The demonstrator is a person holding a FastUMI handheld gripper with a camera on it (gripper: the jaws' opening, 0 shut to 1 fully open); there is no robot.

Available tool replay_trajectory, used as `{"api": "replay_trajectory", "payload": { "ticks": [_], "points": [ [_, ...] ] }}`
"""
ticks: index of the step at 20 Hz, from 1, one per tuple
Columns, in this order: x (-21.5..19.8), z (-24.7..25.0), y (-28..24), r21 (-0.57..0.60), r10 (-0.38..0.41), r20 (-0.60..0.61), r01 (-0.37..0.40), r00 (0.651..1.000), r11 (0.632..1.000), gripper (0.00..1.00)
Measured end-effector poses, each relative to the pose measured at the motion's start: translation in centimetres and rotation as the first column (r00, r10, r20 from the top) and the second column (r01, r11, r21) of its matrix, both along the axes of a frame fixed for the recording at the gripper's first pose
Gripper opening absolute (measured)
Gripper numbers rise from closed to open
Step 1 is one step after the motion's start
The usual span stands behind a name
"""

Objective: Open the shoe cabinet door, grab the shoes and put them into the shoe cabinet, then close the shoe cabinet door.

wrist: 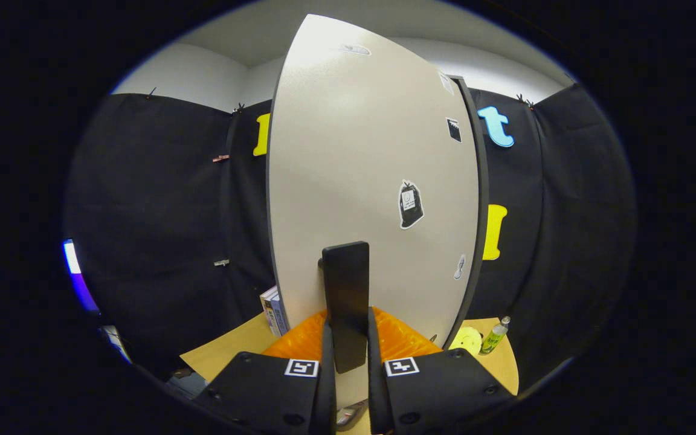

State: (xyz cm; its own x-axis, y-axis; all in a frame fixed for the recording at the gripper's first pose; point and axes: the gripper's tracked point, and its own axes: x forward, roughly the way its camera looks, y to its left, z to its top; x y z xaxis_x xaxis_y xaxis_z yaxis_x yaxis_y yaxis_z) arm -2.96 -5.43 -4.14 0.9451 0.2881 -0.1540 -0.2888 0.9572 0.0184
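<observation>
Nearest the camera, the gripper (348,356) is seen with its two fingers (326,362) drawn close together and clamped on the flat black upright door handle (346,296), one finger pressed against each side of the handle's lower part. The handle stands upright and rises above the fingertips, and it is fixed to the pale beige, smooth-faced shoe cabinet door (360,181), which stands directly ahead of the fingers. The door is edged with a dark rim, seen along both its sides. Several small stickers are stuck on the door face, among them a black bag-shaped sticker (410,204) set to the right of and above the handle.

Behind the fingers, at the foot of the door, a bright orange crinkled surface (405,341) is seen on both sides of the handle; what it belongs to cannot be told. The whole arrangement rests on a light wooden tabletop (227,356). To the left of the door's lower edge, a small stack of upright books (273,311) is placed on the table. To the right of the door, a pale yellow round object (466,340) lies flat, and just beside it a small green-labelled bottle (495,338) is stood, leaning slightly.
</observation>
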Motion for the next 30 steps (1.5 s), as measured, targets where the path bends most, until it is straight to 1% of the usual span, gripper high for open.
{"api": "replay_trajectory", "payload": {
  "ticks": [5,10,15,18,21,24,25,30],
  "points": [
    [-0.2,0.0,-1.5,0.007,-0.055,-0.009,0.055,0.998,0.998,0.25],
    [-1.2,0.2,-2.9,0.037,-0.143,-0.022,0.144,0.990,0.989,0.24],
    [-2.1,1.2,-5.2,0.024,-0.237,0.055,0.236,0.970,0.971,0.23],
    [-2.8,1.6,-6.3,0.020,-0.276,0.081,0.275,0.958,0.961,0.23],
    [-4.8,1.6,-7.5,0.020,-0.288,0.083,0.288,0.954,0.958,0.23],
    [-4.9,1.0,-6.6,0.020,-0.280,0.075,0.279,0.957,0.960,0.23],
    [-4.9,0.7,-6.3,0.017,-0.271,0.068,0.271,0.960,0.963,0.23],
    [-4.2,-3.0,-1.0,-0.004,-0.195,0.019,0.195,0.981,0.981,0.23]
  ]
}}
